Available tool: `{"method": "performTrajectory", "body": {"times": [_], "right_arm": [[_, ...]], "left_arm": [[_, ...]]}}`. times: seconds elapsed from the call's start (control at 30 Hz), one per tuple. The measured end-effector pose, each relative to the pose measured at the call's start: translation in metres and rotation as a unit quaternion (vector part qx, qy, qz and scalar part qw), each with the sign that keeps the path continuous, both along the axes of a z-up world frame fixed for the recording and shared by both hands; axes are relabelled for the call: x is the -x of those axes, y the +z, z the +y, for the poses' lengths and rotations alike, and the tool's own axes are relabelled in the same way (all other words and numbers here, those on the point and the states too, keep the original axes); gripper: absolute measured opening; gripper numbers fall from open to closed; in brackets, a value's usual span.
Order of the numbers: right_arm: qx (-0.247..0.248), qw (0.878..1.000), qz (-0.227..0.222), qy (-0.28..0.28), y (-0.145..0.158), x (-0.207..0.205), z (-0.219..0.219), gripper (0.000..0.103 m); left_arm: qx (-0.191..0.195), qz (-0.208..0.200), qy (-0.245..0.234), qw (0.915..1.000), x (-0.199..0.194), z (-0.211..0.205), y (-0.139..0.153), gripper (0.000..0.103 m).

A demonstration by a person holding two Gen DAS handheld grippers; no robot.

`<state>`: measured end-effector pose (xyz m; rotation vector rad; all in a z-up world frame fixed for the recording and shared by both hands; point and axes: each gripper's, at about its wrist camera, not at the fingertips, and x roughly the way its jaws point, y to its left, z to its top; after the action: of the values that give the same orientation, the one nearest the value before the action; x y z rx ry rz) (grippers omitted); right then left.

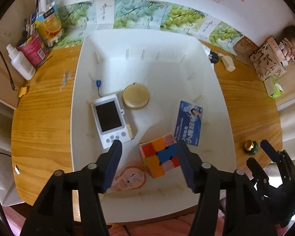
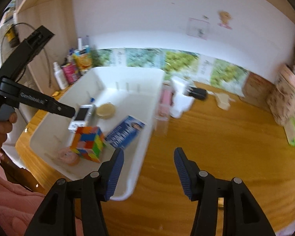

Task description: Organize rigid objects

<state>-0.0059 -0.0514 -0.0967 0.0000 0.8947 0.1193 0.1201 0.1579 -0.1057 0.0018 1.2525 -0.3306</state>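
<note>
Five rigid objects lie in the white bin [image 1: 216, 90]: a puzzle cube [image 1: 159, 157] at the near wall, a handheld device [image 1: 110, 120], a round tin [image 1: 135, 96], a blue card [image 1: 188, 123] and a pink tag [image 1: 128, 180]. The left gripper [image 1: 149, 157] hangs over the cube, jaws apart and clear of it, suggesting release. The right gripper [image 2: 148, 167], jaws apart and empty, hovers over the wooden table [image 2: 216, 137]; likely next comes the small green bottle [image 1: 250, 147], right of the bin, requiring alignment first.

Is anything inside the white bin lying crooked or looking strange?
Yes. The puzzle cube sits tilted, one edge propped on the pink round item in the white bin. The blue card leans against the bin's side wall instead of lying flat.
</note>
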Motion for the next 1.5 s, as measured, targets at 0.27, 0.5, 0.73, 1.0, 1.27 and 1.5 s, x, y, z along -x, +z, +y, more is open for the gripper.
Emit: {"method": "performTrajectory", "body": {"times": [0.27, 0.5, 0.73, 1.0, 1.27, 1.5], "right_arm": [[-0.014, 0.997, 0.021, -0.067, -0.005, 0.012, -0.030, 0.057], [-0.023, 0.995, 0.030, -0.095, -0.007, 0.026, -0.043, 0.057], [-0.020, 0.993, 0.037, -0.112, -0.016, 0.035, -0.053, 0.057], [0.023, 0.990, 0.038, -0.134, -0.032, 0.043, -0.072, 0.058], [0.056, 0.987, 0.047, -0.142, -0.056, 0.045, -0.105, 0.058], [0.044, 0.990, 0.079, -0.111, -0.075, 0.041, -0.131, 0.058]], "left_arm": [[-0.009, -0.056, -0.026, 0.9980, 0.005, -0.020, 0.013, 0.067], [0.003, -0.083, -0.054, 0.9951, 0.009, -0.041, 0.023, 0.067], [0.021, -0.099, -0.080, 0.9916, 0.017, -0.064, 0.032, 0.067], [0.017, -0.101, -0.095, 0.9902, 0.026, -0.095, 0.035, 0.067], [0.005, -0.089, -0.076, 0.9932, 0.026, -0.122, 0.033, 0.067], [-0.004, -0.065, -0.043, 0.9969, 0.019, -0.140, 0.028, 0.067]]}}
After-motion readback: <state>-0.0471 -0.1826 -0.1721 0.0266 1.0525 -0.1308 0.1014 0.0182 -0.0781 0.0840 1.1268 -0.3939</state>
